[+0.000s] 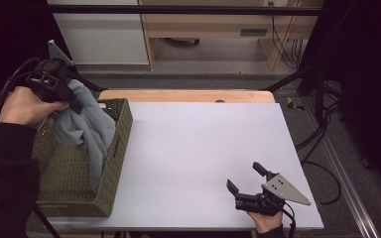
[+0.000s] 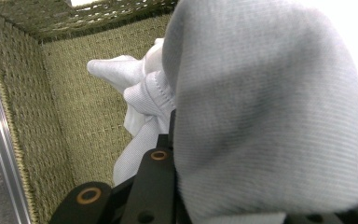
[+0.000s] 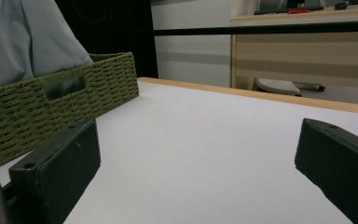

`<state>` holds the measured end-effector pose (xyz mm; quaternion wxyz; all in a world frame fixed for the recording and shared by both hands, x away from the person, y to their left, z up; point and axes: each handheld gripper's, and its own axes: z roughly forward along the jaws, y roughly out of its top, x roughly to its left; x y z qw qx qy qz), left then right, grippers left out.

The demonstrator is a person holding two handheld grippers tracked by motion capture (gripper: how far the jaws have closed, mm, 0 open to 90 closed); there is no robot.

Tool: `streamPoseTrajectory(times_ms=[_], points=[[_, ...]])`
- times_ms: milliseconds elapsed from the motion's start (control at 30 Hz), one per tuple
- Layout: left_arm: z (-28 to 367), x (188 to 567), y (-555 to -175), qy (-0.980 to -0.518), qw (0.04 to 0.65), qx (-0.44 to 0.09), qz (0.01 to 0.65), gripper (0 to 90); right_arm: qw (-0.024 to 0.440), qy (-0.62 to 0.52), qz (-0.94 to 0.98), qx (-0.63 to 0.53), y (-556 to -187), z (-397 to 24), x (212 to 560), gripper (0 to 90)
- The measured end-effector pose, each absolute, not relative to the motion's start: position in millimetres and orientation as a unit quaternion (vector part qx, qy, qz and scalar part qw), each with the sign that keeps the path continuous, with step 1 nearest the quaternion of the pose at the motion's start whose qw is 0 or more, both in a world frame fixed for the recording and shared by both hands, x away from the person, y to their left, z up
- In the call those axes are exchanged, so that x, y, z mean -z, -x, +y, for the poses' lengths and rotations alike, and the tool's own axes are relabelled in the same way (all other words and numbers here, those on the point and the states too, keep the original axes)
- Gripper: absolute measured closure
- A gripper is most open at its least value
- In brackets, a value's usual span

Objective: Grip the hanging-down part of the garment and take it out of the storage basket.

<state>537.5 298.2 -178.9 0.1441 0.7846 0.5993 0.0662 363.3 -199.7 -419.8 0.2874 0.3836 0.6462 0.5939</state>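
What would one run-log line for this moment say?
left gripper: shut on grey cloth over green woven basket | right gripper: open, above white table | white cloth: in basket

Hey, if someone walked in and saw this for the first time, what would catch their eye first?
Most likely the grey cloth hanging from the left gripper, whose jaws are shut on it above the green woven basket at the table's left side. In the left gripper view a white cloth lies inside the basket. The right gripper rests at the near right of the bare white table, jaws wide open with nothing between them.
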Motion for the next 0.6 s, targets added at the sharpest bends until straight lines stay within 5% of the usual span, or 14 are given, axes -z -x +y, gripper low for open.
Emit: streamPoseTrajectory(times_ms=[600], points=[[303.2, 166.7, -531.2, -0.782, 0.148, -0.077, 0.600, 77.3, 0.285, -0.383, 0.650, -0.592, -364.4, -197.2, 418.8, 0.3]])
